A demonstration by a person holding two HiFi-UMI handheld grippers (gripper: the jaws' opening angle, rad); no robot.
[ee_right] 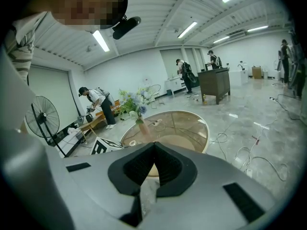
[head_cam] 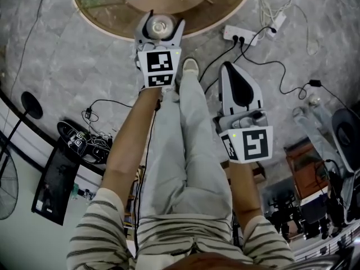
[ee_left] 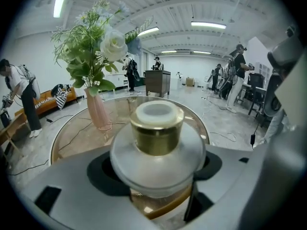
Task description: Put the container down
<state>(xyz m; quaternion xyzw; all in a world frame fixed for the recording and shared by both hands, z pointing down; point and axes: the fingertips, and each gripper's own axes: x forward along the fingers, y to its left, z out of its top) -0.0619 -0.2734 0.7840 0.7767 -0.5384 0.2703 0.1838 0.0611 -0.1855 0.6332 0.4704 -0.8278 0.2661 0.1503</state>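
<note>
Container, gold-collared, is clasped between wide jaws of the left gripper by the glass table, not yet set down; the right gripper is closed on nothing.

The vase stands on the round table, toward its left side. The container, between the left gripper's jaws, is just inside the table's near edge. The power strip lies on the floor right of the table. The right gripper is well short of the table, to its right.
</note>
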